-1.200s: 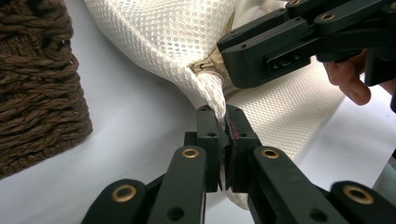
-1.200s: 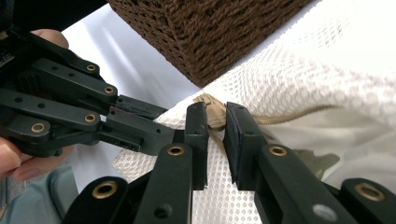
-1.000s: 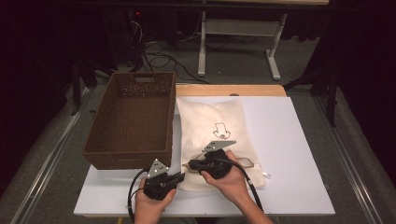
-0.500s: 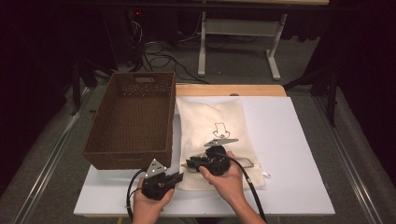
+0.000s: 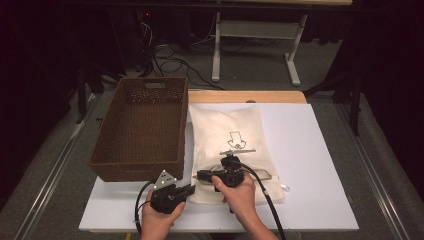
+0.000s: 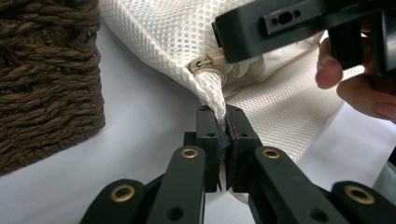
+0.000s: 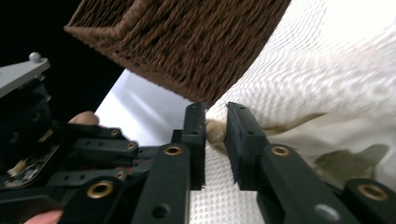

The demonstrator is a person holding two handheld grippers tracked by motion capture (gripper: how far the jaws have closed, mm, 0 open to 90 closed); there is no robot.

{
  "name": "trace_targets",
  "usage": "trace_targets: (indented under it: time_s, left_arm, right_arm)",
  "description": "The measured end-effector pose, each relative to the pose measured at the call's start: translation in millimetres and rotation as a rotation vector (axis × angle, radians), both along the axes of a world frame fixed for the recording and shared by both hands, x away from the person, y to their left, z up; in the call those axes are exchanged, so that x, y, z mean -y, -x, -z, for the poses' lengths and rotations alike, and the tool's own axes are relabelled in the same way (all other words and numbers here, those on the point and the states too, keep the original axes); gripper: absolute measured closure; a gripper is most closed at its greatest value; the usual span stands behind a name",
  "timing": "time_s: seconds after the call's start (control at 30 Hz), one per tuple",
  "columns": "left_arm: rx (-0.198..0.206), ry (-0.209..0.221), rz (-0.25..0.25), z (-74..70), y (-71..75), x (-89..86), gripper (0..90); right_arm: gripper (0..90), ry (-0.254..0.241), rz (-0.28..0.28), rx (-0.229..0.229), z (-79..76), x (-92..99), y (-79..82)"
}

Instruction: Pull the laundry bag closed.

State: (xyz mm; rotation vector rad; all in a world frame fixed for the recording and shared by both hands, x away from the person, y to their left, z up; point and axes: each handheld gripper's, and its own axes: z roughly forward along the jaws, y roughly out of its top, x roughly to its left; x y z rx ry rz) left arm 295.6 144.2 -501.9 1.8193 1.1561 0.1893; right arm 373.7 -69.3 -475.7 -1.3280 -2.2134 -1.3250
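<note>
The white mesh laundry bag [image 5: 235,150] lies on the counter [image 5: 320,165] just right of the wicker basket [image 5: 140,130]. The left gripper [image 6: 223,135] pinches its corner. The right gripper [image 7: 215,133], fingers narrowly spread and just closing, straddles the zipper pull [image 7: 214,131], unpinched. Next, judging by this: clamp and draw the zipper open.

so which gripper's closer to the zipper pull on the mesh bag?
Right. The right gripper has the zipper pull between its jaws. The left gripper pinches the mesh bag corner just below the pull.
</note>
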Motion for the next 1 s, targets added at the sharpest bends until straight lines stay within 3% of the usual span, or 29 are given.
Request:
trace_targets:
  time_s: [0.17, 0.37, 0.57, 0.63, 0.7, 0.8, 0.87, 0.9, 1.0]
  left_arm:
    - [-0.006, -0.012, 0.003, 1.1, -0.4, 1.1, 86.2]
    - [-0.008, -0.026, 0.008, 2.0, -1.3, 2.0, 86.2]
    - [-0.008, -0.036, 0.01, 2.9, -1.1, 4.7, 86.3]
    - [-0.012, -0.038, 0.015, 3.0, -1.2, 5.1, 86.3]
    - [-0.027, -0.018, 0.009, 2.4, -2.6, 3.1, 86.1]
    - [-0.067, 0.021, -0.015, 0.8, -7.1, -2.7, 81.8]
    - [-0.119, 0.086, -0.053, -2.1, -11.8, -8.9, 76.0]
    - [-0.124, 0.096, -0.053, -2.8, -13.3, -9.1, 73.8]
    - [-0.12, 0.064, -0.027, -3.7, -18.4, -5.0, 71.0]
  right_arm:
    - [85.4, -0.019, -0.006, -0.021, 0.5, 3.1, 0.7]
    - [83.8, -0.02, -0.015, -0.054, 5.1, 2.1, -0.3]
    - [85.9, -0.023, -0.037, -0.046, 7.5, -2.6, 1.6]
    - [87.3, -0.001, -0.036, -0.028, 7.2, -4.7, 2.9]
    - [87.5, 0.008, -0.046, -0.005, 6.7, -4.4, 4.3]
    - [87.6, -0.017, -0.042, 0.01, 5.5, -0.5, 5.0]
    - [87.6, -0.026, -0.044, 0.018, 4.6, 1.4, 5.3]
    - [87.6, -0.033, -0.043, 0.024, 4.3, 1.7, 5.7]
    - [87.6, -0.032, -0.048, 0.023, 4.7, 1.1, 6.5]
